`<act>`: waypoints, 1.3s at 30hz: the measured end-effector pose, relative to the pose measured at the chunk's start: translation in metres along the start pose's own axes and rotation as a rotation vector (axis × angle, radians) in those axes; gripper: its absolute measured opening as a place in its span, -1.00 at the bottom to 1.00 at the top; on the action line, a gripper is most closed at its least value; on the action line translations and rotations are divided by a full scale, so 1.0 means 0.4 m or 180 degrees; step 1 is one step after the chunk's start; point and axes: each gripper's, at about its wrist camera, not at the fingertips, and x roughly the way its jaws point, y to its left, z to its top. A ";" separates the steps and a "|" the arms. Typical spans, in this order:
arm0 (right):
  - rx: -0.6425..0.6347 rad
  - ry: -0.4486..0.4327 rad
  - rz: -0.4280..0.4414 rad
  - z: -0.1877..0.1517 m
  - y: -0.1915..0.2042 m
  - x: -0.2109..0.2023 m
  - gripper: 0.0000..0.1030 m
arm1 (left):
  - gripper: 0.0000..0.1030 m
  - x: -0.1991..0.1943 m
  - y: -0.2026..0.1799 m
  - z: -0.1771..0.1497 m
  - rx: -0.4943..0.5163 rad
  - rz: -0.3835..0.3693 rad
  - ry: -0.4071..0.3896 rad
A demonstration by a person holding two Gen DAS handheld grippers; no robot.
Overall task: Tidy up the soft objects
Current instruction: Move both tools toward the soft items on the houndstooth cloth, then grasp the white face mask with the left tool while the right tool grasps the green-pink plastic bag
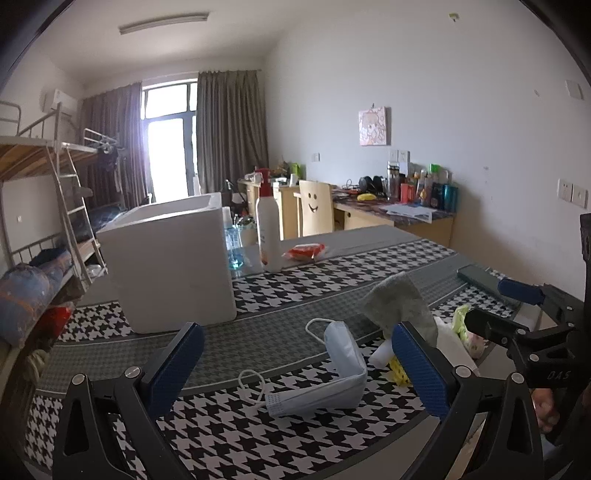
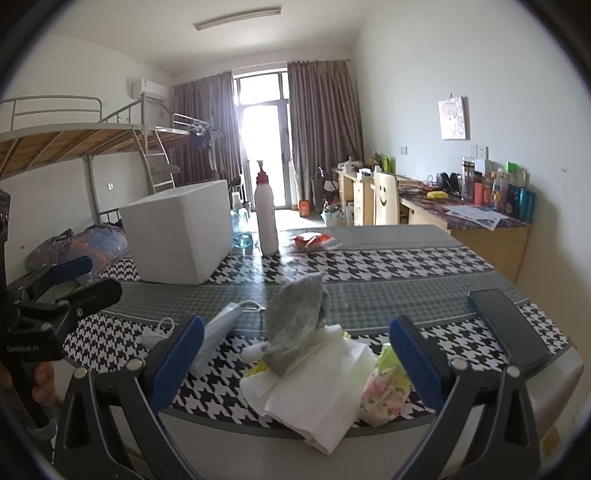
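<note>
Blue-padded left tool [image 1: 299, 363] wide open around face mask [image 1: 341, 373] — right tool [image 2: 297, 363] open, empty

I'm in a dorm-type bedroom, not a lab or shop. Metal bunk bed [image 2: 74, 125] w/ ladder [image 1: 74, 206] along the left wall, bedding bundle [image 1: 29, 291] on the lower bunk. Wall AC unit [image 2: 149, 88] by long grey curtains [image 2: 321, 129] & a balcony door [image 2: 262, 144]. Right wall: study desks [image 2: 480, 229] crowded w/ bottles & toiletries [image 2: 498, 192], chair w/ smiley face [image 1: 314, 206], small picture [image 1: 373, 125] pinned up, wall sockets [image 1: 571, 192]. Tube light [image 2: 236, 16] on ceiling. The counter [image 1: 295, 284] in front of me has a houndstooth cloth
</note>
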 end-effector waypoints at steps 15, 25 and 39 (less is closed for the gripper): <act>0.0181 0.0226 -0.0213 -0.037 -0.056 0.026 0.97 | 0.98 0.094 -0.072 -0.024 0.0398 -0.0164 0.0365; 0.0241 0.0298 -0.0294 -0.047 -0.078 0.024 0.97 | 0.76 0.139 -0.085 -0.037 0.0438 -0.0233 0.0545; 0.0376 0.0508 -0.0362 -0.076 -0.119 0.050 0.97 | -0.12 0.195 -0.112 -0.067 0.0482 -0.0400 0.0940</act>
